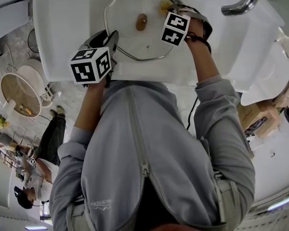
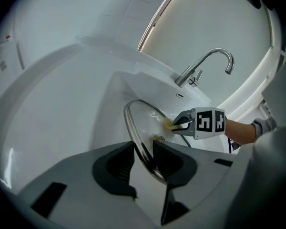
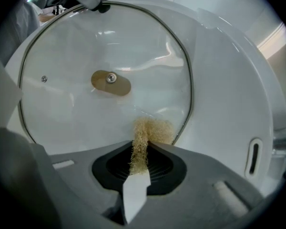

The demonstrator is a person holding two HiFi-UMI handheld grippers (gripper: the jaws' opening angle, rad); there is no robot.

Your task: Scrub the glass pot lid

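Note:
The glass pot lid (image 1: 130, 40) stands tilted in the white sink (image 1: 67, 28), its brown knob (image 1: 141, 21) at the middle. My left gripper (image 1: 110, 43) is shut on the lid's metal rim at the near left; in the left gripper view the rim (image 2: 133, 128) runs edge-on between the two pads of that gripper (image 2: 144, 149). My right gripper (image 1: 172, 7) is shut on a yellow fibrous scrubber (image 3: 145, 135), which presses on the glass just inside the far right rim. In the right gripper view the lid (image 3: 86, 42) fills the frame above that gripper (image 3: 139, 159).
A chrome faucet (image 1: 241, 1) curves over the sink's far right corner, also visible as the faucet (image 2: 209, 63) behind the lid. An overflow slot (image 3: 253, 156) sits in the sink wall. A round table (image 1: 19, 93) and a person (image 1: 48, 148) are off to the left.

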